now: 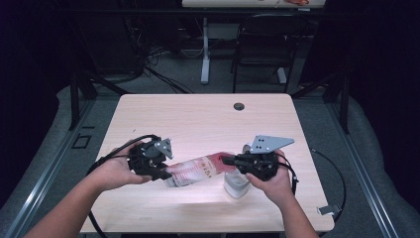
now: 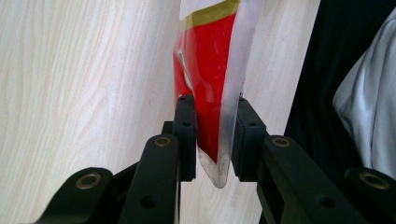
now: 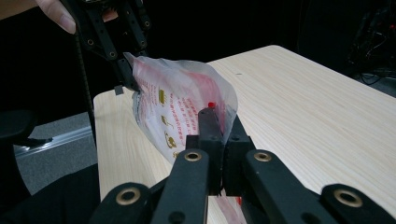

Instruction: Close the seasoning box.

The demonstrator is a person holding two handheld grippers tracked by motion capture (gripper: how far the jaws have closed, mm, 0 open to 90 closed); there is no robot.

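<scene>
A red and white plastic bag (image 1: 195,170) with printed writing is held stretched just above the wooden table (image 1: 198,114) between my two grippers. My left gripper (image 1: 166,173) is shut on the bag's left end. In the left gripper view its pads (image 2: 187,135) squeeze the bag's red, clear-edged corner (image 2: 210,79). My right gripper (image 1: 225,160) is shut on the opposite end. The right gripper view shows my right gripper (image 3: 219,135) pinching the thin edge of the bag (image 3: 177,102). Farther off in that view, my left gripper (image 3: 125,74) grips the far corner.
A small white container (image 1: 236,186) stands on the table under my right hand, near the front edge. A round cable hole (image 1: 239,106) sits at the table's far side. A dark chair (image 1: 262,44) and a desk leg (image 1: 205,49) stand beyond the table.
</scene>
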